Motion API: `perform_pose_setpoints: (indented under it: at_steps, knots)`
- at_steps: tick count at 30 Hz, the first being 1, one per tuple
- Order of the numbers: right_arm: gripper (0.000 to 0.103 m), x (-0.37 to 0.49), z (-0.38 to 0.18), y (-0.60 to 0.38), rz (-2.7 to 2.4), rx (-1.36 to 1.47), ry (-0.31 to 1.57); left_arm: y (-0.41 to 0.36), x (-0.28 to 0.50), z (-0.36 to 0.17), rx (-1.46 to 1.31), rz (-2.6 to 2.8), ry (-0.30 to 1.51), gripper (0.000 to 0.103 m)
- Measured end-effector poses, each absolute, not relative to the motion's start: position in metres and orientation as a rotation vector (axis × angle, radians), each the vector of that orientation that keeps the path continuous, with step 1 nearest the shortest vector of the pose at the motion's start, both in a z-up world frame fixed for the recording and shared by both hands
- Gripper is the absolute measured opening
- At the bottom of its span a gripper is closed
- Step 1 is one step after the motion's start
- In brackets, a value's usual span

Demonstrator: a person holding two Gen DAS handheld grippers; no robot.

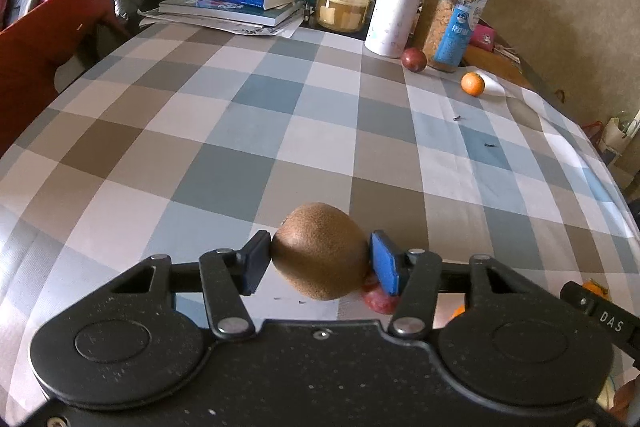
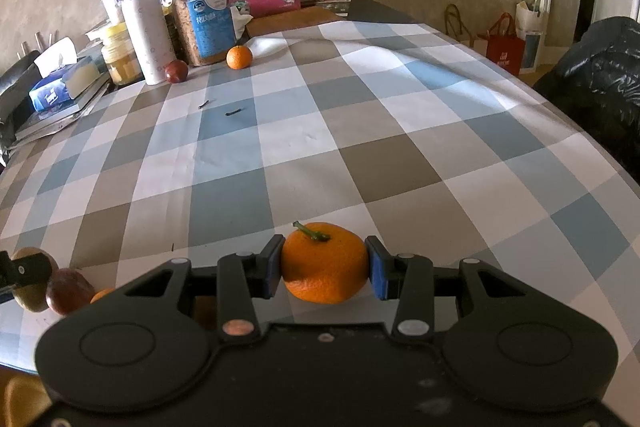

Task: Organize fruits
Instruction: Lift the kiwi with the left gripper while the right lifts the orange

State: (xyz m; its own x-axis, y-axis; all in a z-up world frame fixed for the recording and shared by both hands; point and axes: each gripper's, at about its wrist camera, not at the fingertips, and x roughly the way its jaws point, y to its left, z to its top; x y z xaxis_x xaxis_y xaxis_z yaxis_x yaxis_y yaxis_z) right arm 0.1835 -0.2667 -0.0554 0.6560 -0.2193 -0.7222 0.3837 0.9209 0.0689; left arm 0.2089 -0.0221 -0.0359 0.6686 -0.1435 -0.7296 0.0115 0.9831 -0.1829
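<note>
We see the left gripper (image 1: 320, 259) closed on the kiwi (image 1: 320, 251) at lower centre of its frame, long axis tilted, directly above the red fruit (image 1: 378, 297), while the right gripper (image 2: 323, 265) clamps the mandarin (image 2: 323, 261).

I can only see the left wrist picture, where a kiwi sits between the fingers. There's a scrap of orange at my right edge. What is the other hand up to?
Observer: The right gripper is shut on a mandarin, with a pad on each side.
Operator: Is it a bare fruit, or is there something on it?
Observer: A short green stem sticks up from its top.
Operator: Is there anything further right that I'm missing?
Observer: Yes, a shiny black padded jacket is heaped off to the right.
</note>
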Motion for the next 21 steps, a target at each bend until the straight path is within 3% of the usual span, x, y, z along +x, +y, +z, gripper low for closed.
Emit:
perform_pose_setpoints:
  at_steps: [21]
  knots:
    - [0.044, 0.183, -0.056, -0.267, -0.352, 0.222, 0.78, -0.028, 0.152, 0.023, -0.087, -0.115, 0.747, 0.058]
